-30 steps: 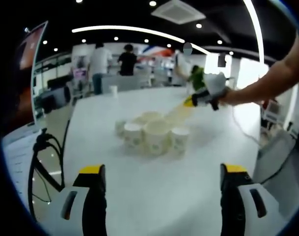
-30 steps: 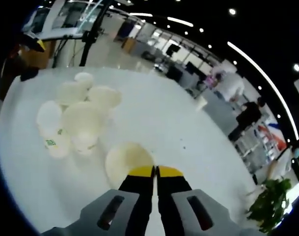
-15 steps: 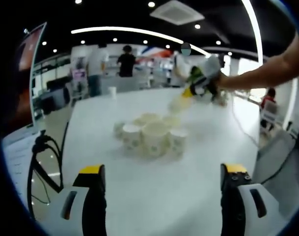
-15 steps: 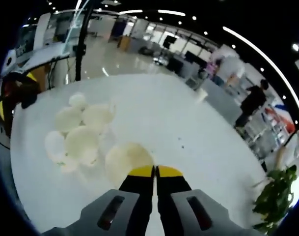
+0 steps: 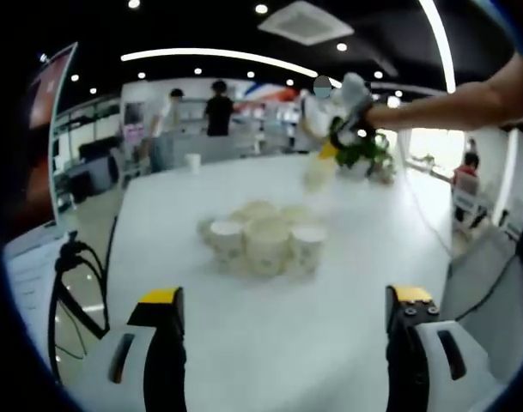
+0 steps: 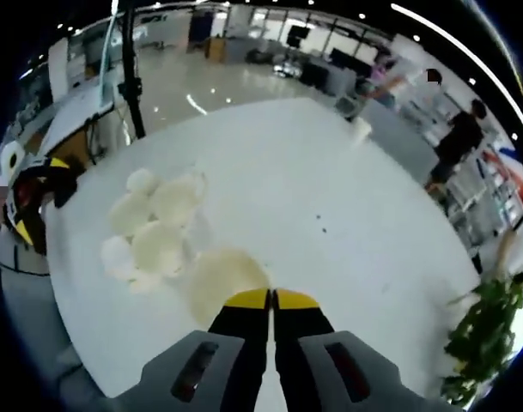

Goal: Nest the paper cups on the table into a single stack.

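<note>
Several white paper cups (image 5: 261,240) stand clustered mid-table, ahead of my left gripper (image 5: 285,296), whose jaws are wide open with nothing between them. My right gripper (image 5: 331,148) hangs high above the table beyond the cluster, shut on the rim of one paper cup (image 5: 317,173). In the right gripper view the held cup (image 6: 218,279) sits just past the right gripper (image 6: 272,298), mouth towards the camera. The cluster (image 6: 154,225) lies far below it to the left. The left gripper (image 6: 29,202) shows at the table's edge.
A lone cup (image 5: 193,161) stands near the far side of the white table (image 5: 287,352), seen again as the lone cup (image 6: 360,129). A potted plant (image 6: 484,343) sits at one end. Cables and a stand (image 5: 68,283) are left of the table. People stand behind.
The right gripper has risen with its cup, up and away from the cluster, which now looks smaller in its view. The left gripper has stayed put and open.
</note>
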A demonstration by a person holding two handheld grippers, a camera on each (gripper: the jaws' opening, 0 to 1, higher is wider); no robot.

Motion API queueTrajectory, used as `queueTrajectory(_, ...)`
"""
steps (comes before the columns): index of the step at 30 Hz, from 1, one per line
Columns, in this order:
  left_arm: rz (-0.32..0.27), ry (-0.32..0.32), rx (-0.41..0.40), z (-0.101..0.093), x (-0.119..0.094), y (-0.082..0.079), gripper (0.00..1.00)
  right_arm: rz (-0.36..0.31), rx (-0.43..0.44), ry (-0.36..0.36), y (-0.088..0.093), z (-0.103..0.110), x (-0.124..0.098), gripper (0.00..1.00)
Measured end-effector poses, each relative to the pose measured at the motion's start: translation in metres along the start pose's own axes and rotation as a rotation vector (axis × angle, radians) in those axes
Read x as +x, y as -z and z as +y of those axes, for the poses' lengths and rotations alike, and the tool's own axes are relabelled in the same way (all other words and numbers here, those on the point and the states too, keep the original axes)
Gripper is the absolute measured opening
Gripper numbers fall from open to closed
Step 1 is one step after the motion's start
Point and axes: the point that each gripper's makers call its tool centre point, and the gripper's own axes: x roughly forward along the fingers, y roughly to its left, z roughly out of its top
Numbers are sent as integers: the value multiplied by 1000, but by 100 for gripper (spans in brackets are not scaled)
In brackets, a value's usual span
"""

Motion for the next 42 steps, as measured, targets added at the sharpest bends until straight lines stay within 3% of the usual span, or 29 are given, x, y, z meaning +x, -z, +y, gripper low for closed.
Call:
queueTrajectory(4,-3,0,4,0,-1,-2,95,51,-10,-39,0,4,-3,0)
queueTrajectory(14,6,1,10,-1,-7,4,95,147,-16,-228,-2,28,-13,0)
queueTrajectory(27,15,-2,21,0,-12,5,97,169,-36,-282,-5,33,-19,0)
queueTrajectory(34,12,10,22,-5,-9,3,98,170,-43,-310,1,46,-21,0)
queueTrajectory(42,-26,21,23,-9,-10,-4,98,159,-50,-323,2,60,-25,0)
